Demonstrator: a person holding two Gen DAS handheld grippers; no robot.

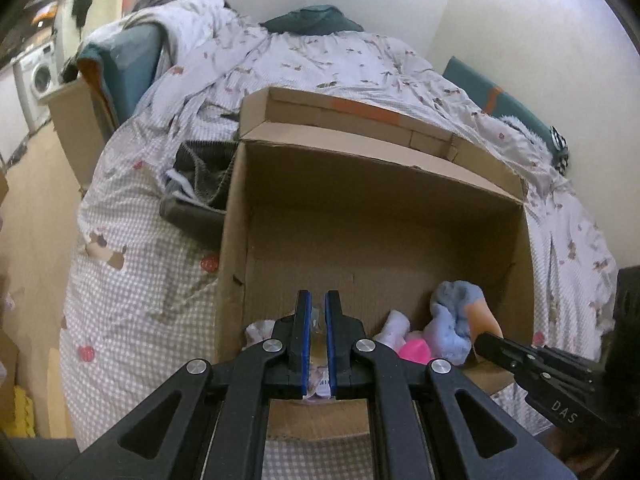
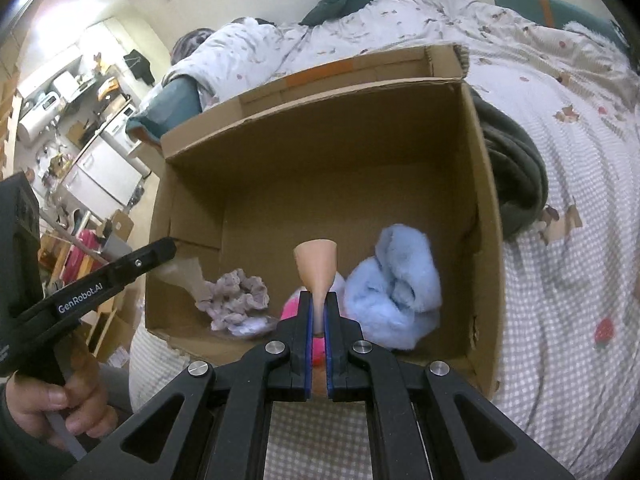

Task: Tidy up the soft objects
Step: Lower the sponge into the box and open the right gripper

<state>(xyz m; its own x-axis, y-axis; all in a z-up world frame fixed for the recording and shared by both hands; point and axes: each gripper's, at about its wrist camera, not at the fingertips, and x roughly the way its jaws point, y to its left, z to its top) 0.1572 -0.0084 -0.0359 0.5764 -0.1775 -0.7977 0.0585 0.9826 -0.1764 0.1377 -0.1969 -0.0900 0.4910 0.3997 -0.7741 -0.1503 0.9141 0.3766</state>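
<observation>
Checked bedding [image 2: 560, 280] fills the frame around an open cardboard box [image 2: 320, 152].

Low centre, the right gripper [image 2: 319, 312] has its jaws clamped on a peach cloth [image 2: 316, 264]; the left gripper [image 1: 319, 312] pinches a thin clear plastic piece [image 1: 318, 340]. Inside the box lie a light blue fleece [image 2: 396, 288], a lilac ruffled cloth [image 2: 236, 300] and something pink [image 2: 292, 308].
</observation>
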